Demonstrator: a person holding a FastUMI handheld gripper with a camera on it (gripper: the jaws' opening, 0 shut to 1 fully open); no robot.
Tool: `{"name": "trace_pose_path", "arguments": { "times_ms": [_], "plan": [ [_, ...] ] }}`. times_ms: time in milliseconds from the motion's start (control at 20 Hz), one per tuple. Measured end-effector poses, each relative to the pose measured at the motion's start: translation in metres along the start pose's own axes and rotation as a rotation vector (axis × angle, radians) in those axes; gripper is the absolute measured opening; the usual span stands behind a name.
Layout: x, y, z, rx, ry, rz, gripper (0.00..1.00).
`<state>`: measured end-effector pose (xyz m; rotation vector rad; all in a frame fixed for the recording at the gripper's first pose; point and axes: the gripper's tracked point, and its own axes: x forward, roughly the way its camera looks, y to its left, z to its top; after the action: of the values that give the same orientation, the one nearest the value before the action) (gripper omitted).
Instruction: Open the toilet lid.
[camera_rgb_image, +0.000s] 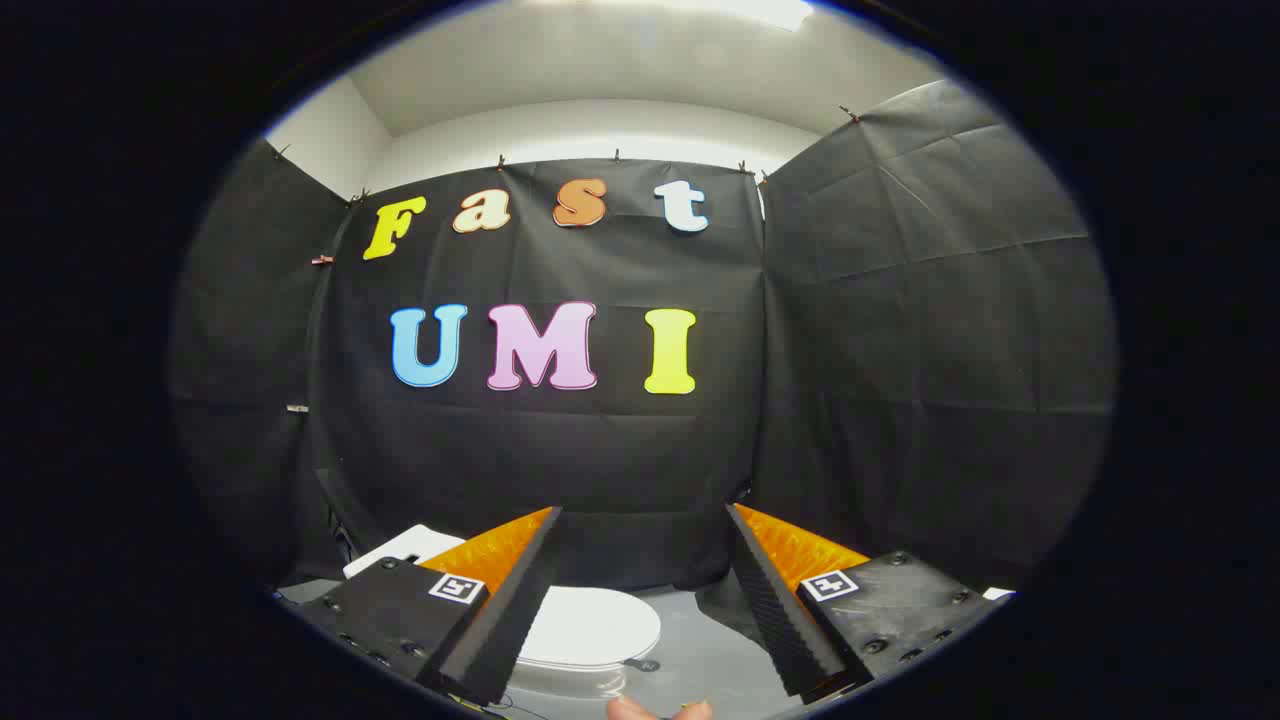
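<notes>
White toilet lid (590, 625) down, low betw. fingers of hand-held gripper (645, 520), spread wide, nothing grasped.

Your gripper (645, 520) is held level and pointing forward, its fingers spread wide with a broad open gap between them. Nothing sits between the fingers and neither one touches anything. Left finger (505, 610) and right finger (780, 610) angle outward from base to tip. A bit of your hand (655, 709), fingertips only, shows low down between the two finger bases.
</notes>
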<state>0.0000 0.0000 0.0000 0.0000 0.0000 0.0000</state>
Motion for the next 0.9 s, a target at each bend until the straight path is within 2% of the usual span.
{"name": "trace_pose_path", "arguments": {
  "times_ms": [900],
  "plan": [
    [0.0094, 0.0004, -0.0056, 0.004, -0.021, 0.006, 0.99]
  ]
}}
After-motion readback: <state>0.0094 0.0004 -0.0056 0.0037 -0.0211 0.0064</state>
